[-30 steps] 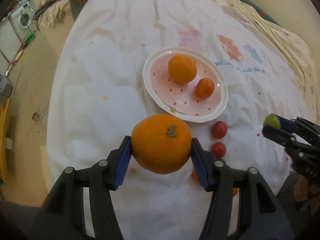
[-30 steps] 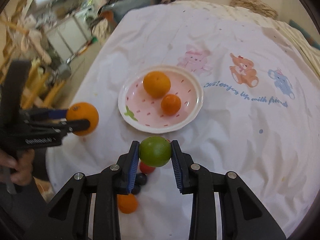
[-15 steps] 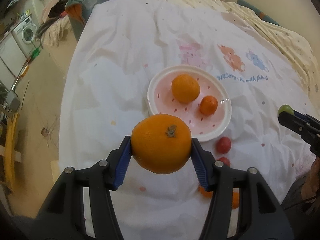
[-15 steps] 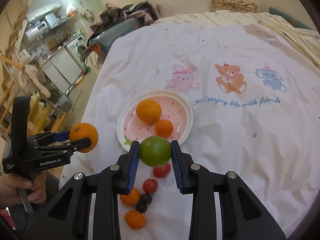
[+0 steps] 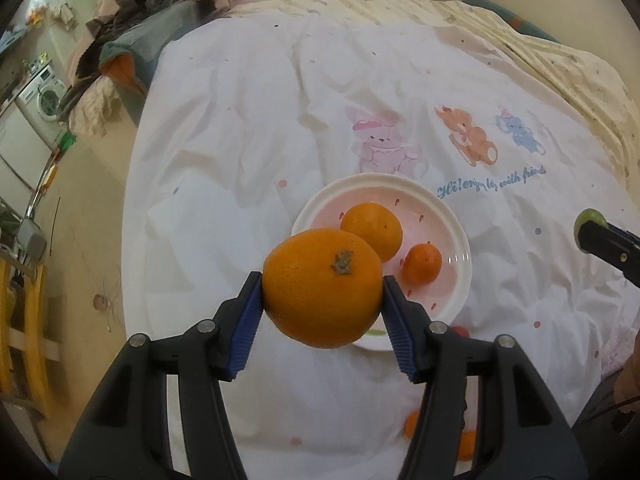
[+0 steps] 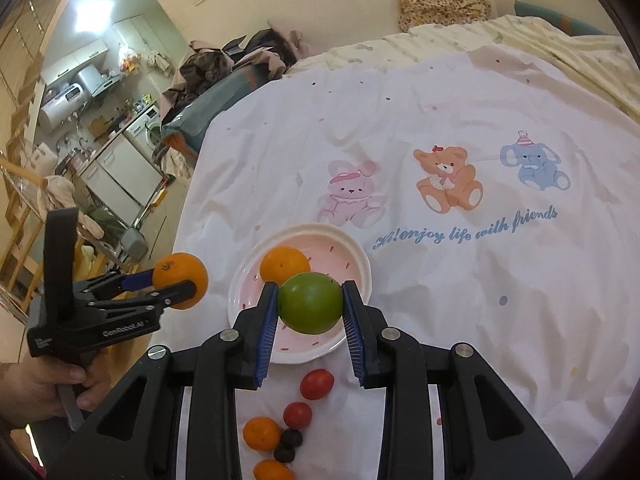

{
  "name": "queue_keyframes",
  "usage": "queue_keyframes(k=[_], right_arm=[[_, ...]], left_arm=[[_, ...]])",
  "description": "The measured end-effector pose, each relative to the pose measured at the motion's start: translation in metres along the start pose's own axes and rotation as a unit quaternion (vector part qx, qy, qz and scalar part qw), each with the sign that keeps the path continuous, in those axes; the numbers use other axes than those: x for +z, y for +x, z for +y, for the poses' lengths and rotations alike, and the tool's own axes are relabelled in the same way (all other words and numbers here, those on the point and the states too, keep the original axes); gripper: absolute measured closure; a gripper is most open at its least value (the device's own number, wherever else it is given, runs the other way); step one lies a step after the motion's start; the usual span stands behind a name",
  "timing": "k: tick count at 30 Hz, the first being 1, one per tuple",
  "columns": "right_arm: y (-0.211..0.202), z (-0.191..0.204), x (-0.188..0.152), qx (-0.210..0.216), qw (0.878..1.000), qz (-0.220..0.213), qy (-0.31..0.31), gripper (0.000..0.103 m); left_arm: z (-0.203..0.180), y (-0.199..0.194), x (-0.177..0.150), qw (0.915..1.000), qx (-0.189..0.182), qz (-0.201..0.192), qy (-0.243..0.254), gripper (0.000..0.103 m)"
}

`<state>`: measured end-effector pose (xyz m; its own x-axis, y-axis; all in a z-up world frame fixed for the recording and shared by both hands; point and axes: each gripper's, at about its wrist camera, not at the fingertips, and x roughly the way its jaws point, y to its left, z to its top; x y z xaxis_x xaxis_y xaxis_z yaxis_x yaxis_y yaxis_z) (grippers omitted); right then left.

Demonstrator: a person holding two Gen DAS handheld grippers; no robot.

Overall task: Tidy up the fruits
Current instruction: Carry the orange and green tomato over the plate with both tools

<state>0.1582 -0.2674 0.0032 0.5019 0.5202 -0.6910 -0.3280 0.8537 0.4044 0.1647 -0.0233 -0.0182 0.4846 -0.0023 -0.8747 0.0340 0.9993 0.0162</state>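
Note:
My left gripper (image 5: pixel 323 304) is shut on a big orange (image 5: pixel 323 288), held in the air just in front of the white and pink plate (image 5: pixel 460 236). On that plate lie a medium orange (image 5: pixel 374 230) and a small mandarin (image 5: pixel 422 263). My right gripper (image 6: pixel 310 304) is shut on a green round fruit (image 6: pixel 310 302), hanging over the near rim of the plate (image 6: pixel 360 258). In the right wrist view the left gripper (image 6: pixel 176 286) and its orange (image 6: pixel 180 276) show at the left. The green fruit (image 5: pixel 590 216) peeks in at the right of the left wrist view.
On the white printed cloth (image 6: pixel 460 160) in front of the plate lie two cherry tomatoes (image 6: pixel 317 384), two small mandarins (image 6: pixel 262 434) and dark berries (image 6: pixel 291 438). A hand (image 6: pixel 36 392) holds the left gripper. The table edge drops off at the left; a cluttered kitchen lies beyond.
Both grippers have pulled back and risen with their fruit still held. The plate now sits farther up and smaller in both views, and more of the room shows.

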Motion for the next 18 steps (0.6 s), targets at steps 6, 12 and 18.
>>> queue_keyframes(k=[6,12,18], right_arm=[[0.011,-0.002,0.011,0.001,1.000,0.001,-0.006,0.070],[0.036,-0.007,0.023,0.006,1.000,0.016,-0.009,0.070],[0.067,-0.017,0.033,0.008,0.999,0.037,0.000,0.070]], left_arm=[[-0.007,0.021,0.006,0.9999,-0.002,0.012,0.005,0.049],[-0.006,0.038,0.006,0.9998,-0.005,0.018,0.002,0.049],[-0.005,0.053,0.003,0.9996,-0.002,0.025,0.011,0.049]])
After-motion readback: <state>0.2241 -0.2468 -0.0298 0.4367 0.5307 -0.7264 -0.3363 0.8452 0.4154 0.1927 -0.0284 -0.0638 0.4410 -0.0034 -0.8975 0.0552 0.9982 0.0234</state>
